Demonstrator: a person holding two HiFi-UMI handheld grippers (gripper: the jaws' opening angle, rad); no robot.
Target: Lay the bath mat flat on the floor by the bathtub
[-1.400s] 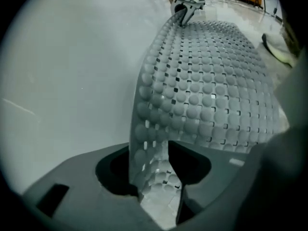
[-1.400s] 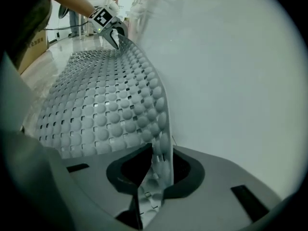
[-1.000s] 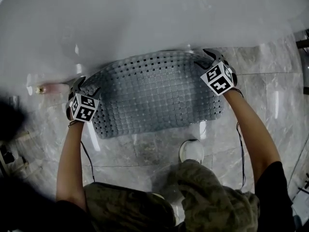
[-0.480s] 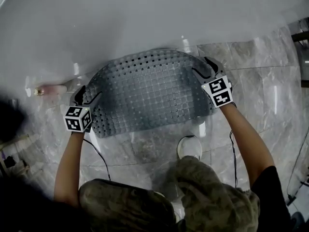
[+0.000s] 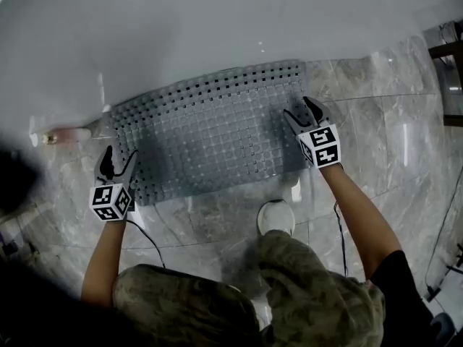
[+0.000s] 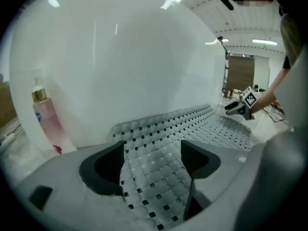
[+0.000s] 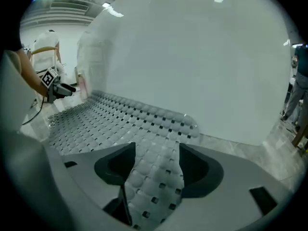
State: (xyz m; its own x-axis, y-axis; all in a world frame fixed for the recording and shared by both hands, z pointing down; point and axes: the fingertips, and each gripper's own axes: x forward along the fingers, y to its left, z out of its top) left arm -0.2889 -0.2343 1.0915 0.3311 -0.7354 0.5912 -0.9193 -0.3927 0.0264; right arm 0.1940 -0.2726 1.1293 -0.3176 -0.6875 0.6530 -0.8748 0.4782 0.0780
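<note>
The grey perforated bath mat [image 5: 210,136] lies flat on the marble floor against the white bathtub [image 5: 217,27]. My left gripper [image 5: 116,166] hovers at the mat's near left corner, jaws spread wide. My right gripper [image 5: 302,113] is over the mat's right end, jaws also wide. In the left gripper view the mat [image 6: 192,124] runs under and between the jaws of that gripper [image 6: 151,153], with no pad pressing on it. The right gripper view shows the same: the mat [image 7: 110,119] passes loosely beneath the right gripper [image 7: 156,165].
A pink pump bottle [image 5: 65,134] stands on the floor at the tub's left, also visible in the left gripper view as the bottle [image 6: 45,124]. The person's white shoe [image 5: 276,217] is just in front of the mat. Grey marble floor [image 5: 383,121] extends to the right.
The mat has gone from bulging up at the tub to lying flat. Both grippers have drawn back toward the person, the left off the mat's edge.
</note>
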